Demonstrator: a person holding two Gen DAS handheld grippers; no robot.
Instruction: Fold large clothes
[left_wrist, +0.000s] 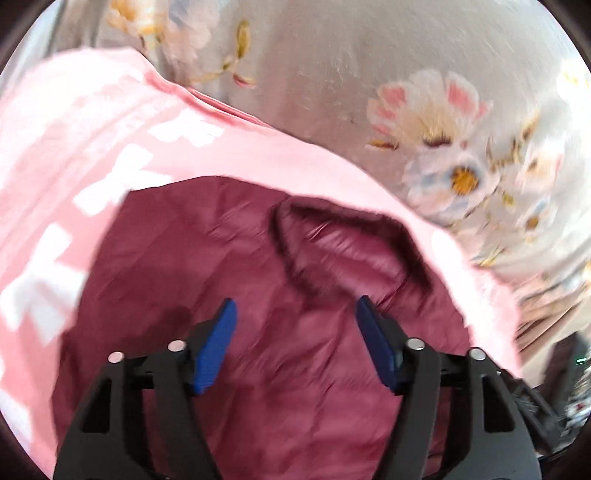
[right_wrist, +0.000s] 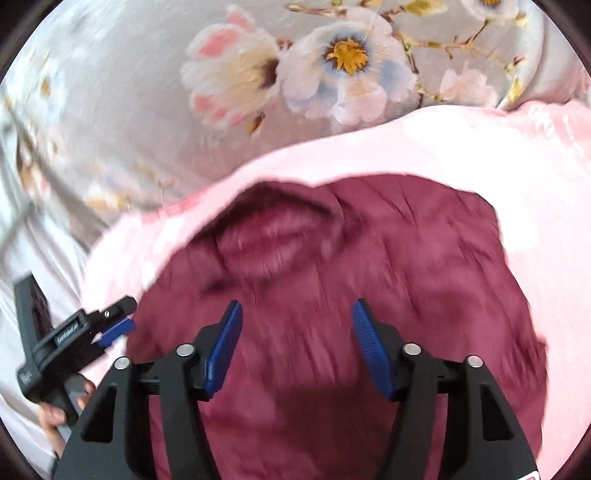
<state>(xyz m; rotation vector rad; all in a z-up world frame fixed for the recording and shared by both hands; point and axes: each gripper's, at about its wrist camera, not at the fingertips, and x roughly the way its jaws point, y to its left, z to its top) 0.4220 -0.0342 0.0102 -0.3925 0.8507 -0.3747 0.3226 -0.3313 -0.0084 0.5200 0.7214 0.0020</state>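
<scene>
both tongs, left (left_wrist: 295, 345) and right (right_wrist: 295, 347), hang open with nothing between the pads. the maroon top (left_wrist: 258, 314) lies right under and ahead of them, on a pink cloth (left_wrist: 92, 147) over the flowery sheet (right_wrist: 129, 110). looks part folded, a compact slab, more folds probably left. collar (right_wrist: 273, 236) points away from the tongs; long axis hard to call.

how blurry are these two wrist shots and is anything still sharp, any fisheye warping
Left wrist view: motion smear across the maroon garment, pink cloth and floral sheet; only the left gripper is crisp. Right wrist view: the same streaking, right gripper sharp. Both bulge at the edges, with dark corners.
</scene>
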